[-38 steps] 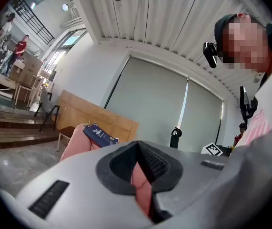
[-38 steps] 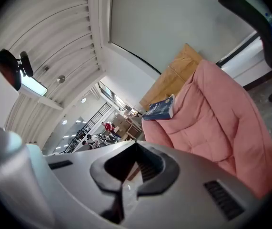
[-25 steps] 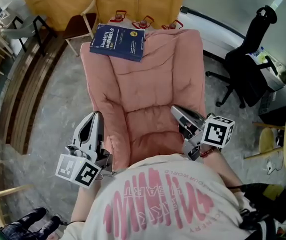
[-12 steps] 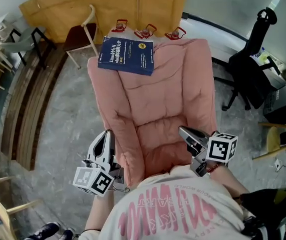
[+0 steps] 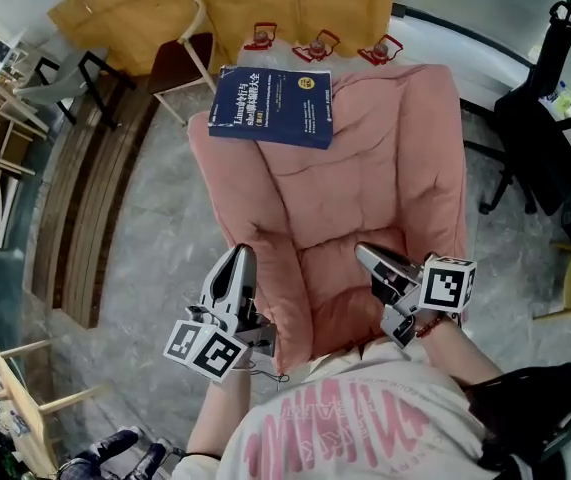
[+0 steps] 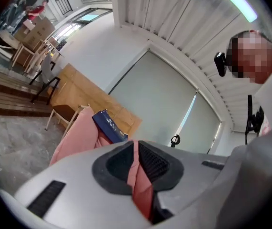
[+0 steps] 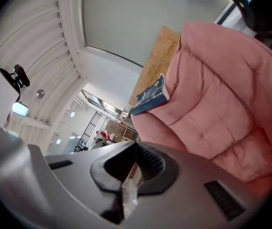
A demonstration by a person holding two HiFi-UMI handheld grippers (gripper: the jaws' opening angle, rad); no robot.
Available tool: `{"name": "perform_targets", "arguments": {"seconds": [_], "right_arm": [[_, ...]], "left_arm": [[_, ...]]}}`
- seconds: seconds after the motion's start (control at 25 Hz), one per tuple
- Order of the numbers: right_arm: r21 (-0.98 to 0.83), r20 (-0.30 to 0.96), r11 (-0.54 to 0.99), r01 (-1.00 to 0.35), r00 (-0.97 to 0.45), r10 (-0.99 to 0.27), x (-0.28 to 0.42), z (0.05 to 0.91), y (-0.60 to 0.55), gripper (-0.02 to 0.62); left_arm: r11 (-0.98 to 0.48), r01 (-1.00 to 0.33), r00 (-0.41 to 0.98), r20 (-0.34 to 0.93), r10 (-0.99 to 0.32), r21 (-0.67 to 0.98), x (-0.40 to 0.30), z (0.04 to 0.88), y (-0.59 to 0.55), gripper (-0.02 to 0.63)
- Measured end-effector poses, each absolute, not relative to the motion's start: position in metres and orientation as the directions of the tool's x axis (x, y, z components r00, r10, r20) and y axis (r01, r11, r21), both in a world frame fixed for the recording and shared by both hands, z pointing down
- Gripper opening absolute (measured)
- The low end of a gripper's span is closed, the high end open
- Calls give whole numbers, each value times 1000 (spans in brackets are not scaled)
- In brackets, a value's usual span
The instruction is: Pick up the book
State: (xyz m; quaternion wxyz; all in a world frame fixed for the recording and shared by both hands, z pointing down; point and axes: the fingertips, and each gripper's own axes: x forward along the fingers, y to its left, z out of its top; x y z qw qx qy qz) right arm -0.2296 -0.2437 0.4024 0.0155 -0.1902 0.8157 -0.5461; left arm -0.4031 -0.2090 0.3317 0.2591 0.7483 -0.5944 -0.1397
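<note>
The book [image 5: 272,108] lies flat on the top of the backrest of a pink padded armchair [image 5: 395,168], at the far left corner as we look down from the head view, well apart from both pairs of tongs. The left tongs [image 5: 239,258] hang beside the chair's left arm and the right tongs [image 5: 365,254] over the seat. Both are closed tight with nothing between them, so they would have to spread before any grip. We judge it a thick paperback manual, fairly heavy for its size, stiff enough through the block of pages but with a cover that would bend if we pinched a corner alone. The dark blue cover looks glossy and may slide between smooth pads. The cushion under it is soft and will give, so pressing down on it seems unwise. In the right gripper view one end appears to jut past the padding, and we would take it there, across the full thickness and close to the spine if we can reach it, so the pages do not fan open. As for writing, the cover carries a white title in two lines, seemingly beginning "Linux" and "shell", followed by characters we cannot read with confidence, plus a small yellow round badge and fine print too small to make out. The pink lettering on the person's shirt [image 5: 365,423] is cut off and unreadable.
</note>
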Motion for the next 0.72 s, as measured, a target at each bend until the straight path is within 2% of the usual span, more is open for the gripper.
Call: {"name": "perform_targets", "arguments": {"seconds": [0.12,0.36,0.6,0.72], "right_arm": [[-905,150,332,-267,-929,-337,-225,399,-263,11],[-925,107,312,-217,-936,-334,-215,405,-291,11],[-917,108,344,-200,-958,-267,-231,423,-303,11],[-911,57,384,-150,-969,-242,-244,426,-310,11]], "left_arm": [[-140,-807,233,91,-968,573,-404,325,-229,33],[-52,-792,172,140,-975,609,-402,328,-272,126],[-24,-758,217,216,-952,652,-392,349,-324,223],[6,-765,224,275,-935,643,-395,367,-345,275]]}}
